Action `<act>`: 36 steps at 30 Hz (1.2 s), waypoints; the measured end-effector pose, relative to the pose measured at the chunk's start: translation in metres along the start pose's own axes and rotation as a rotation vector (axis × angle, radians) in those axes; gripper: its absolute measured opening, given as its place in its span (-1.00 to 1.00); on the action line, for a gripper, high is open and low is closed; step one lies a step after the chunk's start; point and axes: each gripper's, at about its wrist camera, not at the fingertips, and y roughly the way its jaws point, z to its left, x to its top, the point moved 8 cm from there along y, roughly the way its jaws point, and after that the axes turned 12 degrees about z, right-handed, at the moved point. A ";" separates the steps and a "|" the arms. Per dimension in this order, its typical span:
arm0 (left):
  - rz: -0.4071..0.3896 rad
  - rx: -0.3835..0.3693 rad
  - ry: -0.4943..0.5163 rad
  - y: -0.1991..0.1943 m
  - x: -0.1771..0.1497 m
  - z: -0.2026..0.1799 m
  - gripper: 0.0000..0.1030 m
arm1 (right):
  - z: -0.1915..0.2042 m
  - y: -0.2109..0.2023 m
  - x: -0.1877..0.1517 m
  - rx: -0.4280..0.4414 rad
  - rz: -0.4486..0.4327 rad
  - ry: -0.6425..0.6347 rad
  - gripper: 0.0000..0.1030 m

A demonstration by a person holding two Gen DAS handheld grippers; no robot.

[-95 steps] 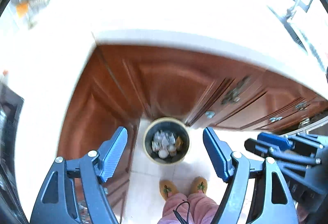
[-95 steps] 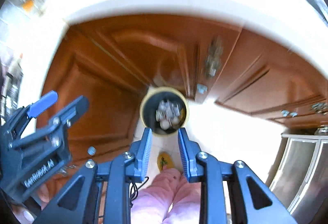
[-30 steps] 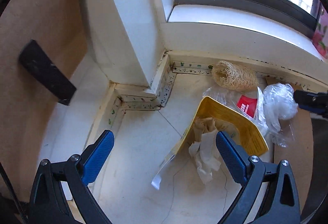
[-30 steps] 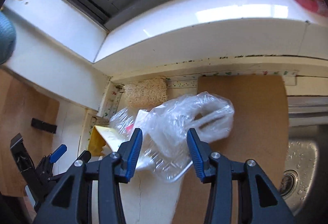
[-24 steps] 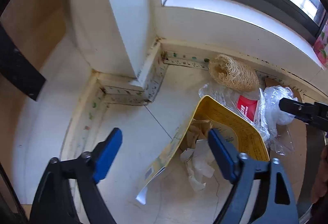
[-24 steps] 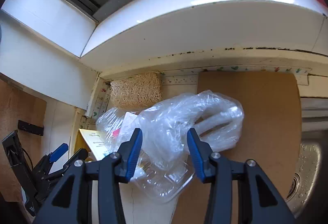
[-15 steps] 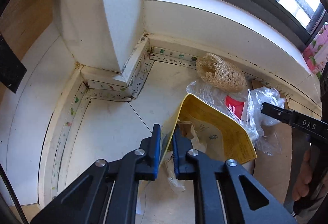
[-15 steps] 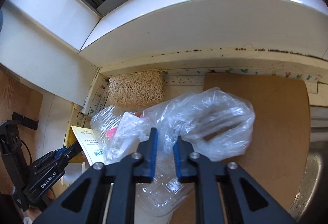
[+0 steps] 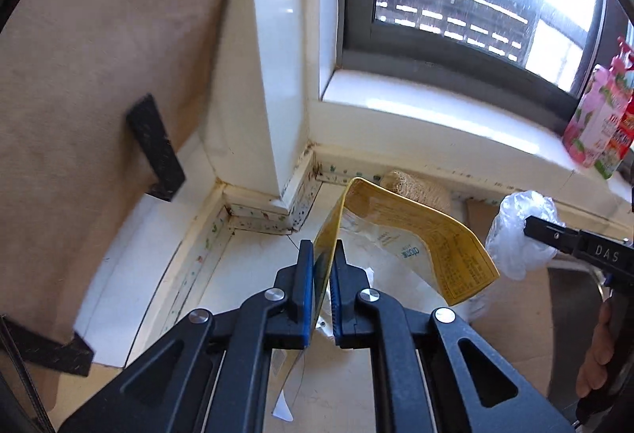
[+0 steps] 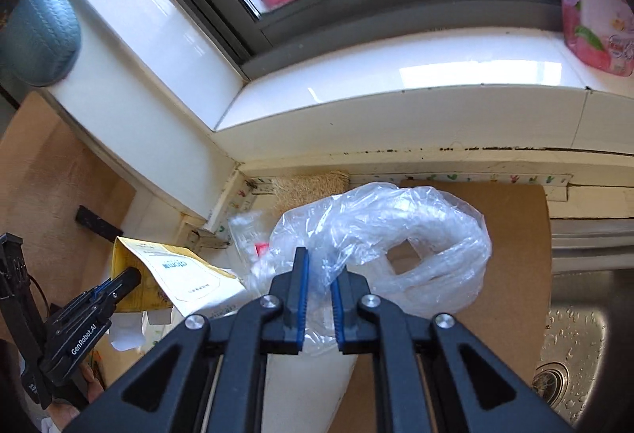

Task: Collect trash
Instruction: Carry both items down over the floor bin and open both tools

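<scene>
Both grabs done imo: left claw (image 9: 321, 266) pinching yellow envelope (image 9: 420, 230), right claw (image 10: 319, 288) pinching plastic bag (image 10: 396, 230) beside it. Binning left, w/ scraps on the desk (image 9: 245, 294).

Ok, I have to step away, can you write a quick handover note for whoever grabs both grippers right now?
Left gripper: shut on the edge of the yellow packet, which is raised off the counter.
Right gripper: shut on the clear plastic bag, bunched above the brown board.
On the counter: loofah scrubber by the wall, more clear wrapping and white paper scraps under the packet.
Done: both pieces gripped.
Left: bin both (no bin in view), then return for the scraps.
</scene>
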 end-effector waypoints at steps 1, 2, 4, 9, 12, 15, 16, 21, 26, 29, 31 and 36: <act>-0.008 -0.008 -0.002 -0.009 -0.002 0.001 -0.89 | 0.004 -0.007 -0.003 0.010 -0.007 -0.004 -0.81; -0.018 -0.014 -0.002 -0.019 -0.006 0.000 -0.89 | 0.009 -0.014 -0.006 0.020 -0.014 -0.009 -0.81; -0.037 -0.026 0.005 -0.038 -0.014 0.000 -0.89 | 0.019 -0.027 -0.015 0.037 -0.027 -0.025 -0.81; -0.064 -0.047 0.034 -0.088 -0.050 -0.004 -0.89 | 0.051 -0.065 -0.052 0.066 -0.055 -0.070 -0.81; -0.085 -0.057 0.061 -0.122 -0.081 -0.002 -0.89 | 0.073 -0.089 -0.083 0.061 -0.074 -0.098 -0.81; -0.088 -0.054 0.078 -0.152 -0.115 0.005 -0.89 | 0.093 -0.114 -0.119 0.040 -0.099 -0.114 -0.81; -0.090 -0.054 0.078 -0.165 -0.128 0.008 -0.89 | 0.098 -0.123 -0.132 0.033 -0.107 -0.116 -0.81; -0.090 -0.088 0.092 -0.212 -0.187 0.025 -0.89 | 0.126 -0.151 -0.197 0.022 -0.128 -0.109 -0.81; -0.089 -0.111 0.093 -0.246 -0.250 0.049 -0.89 | 0.155 -0.167 -0.271 0.007 -0.123 -0.124 -0.81; -0.058 -0.149 0.077 -0.254 -0.294 0.063 -0.89 | 0.167 -0.165 -0.321 -0.010 -0.091 -0.134 -0.81; -0.020 -0.165 0.079 -0.254 -0.325 0.069 -0.89 | 0.170 -0.159 -0.352 -0.031 -0.053 -0.138 -0.81; 0.080 -0.192 0.094 -0.240 -0.386 0.077 -0.89 | 0.178 -0.143 -0.411 -0.080 0.044 -0.181 -0.81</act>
